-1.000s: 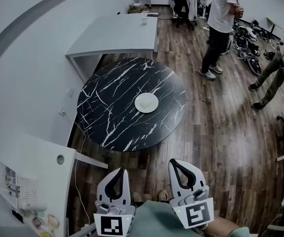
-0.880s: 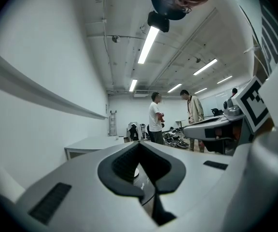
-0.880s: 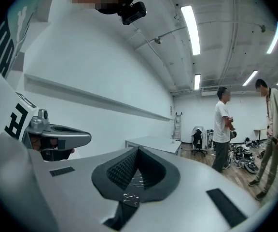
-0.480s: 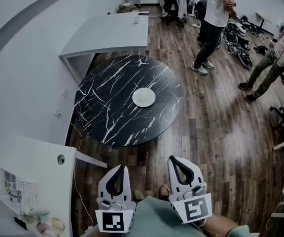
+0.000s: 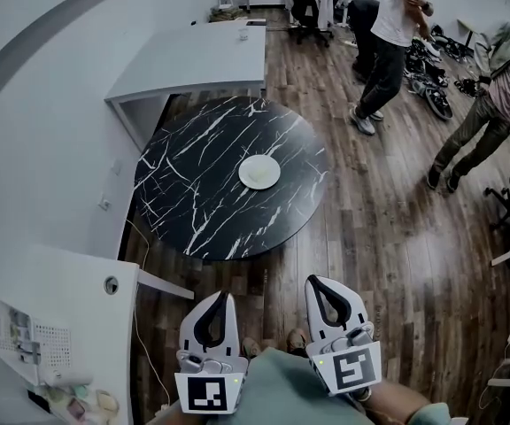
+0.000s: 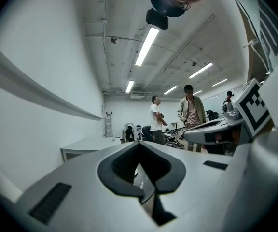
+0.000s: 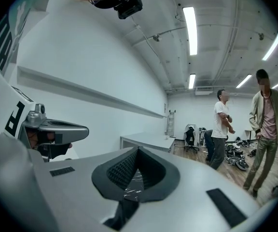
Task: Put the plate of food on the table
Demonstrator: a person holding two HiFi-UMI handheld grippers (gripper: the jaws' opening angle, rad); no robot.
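A pale round plate [image 5: 259,172] lies near the middle of the round black marble table [image 5: 193,193]; what is on it is too small to tell. Both grippers hang low in the head view, well short of the table's near edge, above the wooden floor. My left gripper [image 5: 217,297] is shut with nothing in it, and my right gripper [image 5: 319,281] beside it looks the same. In the left gripper view the jaws [image 6: 140,146] meet at their tips. In the right gripper view the jaws [image 7: 138,151] also meet, and a strip of marble shows through their loop.
A white rectangular desk [image 5: 193,60] stands behind the round table against the wall. A white counter [image 5: 51,308] with small items sits at lower left. Two people [image 5: 388,42] [image 5: 494,96] walk on the wooden floor at upper right, near chairs and clutter.
The two people at the upper right have stepped along the floor. The head view has shifted slightly. Both grippers stay shut and low, and the plate rests where it was.
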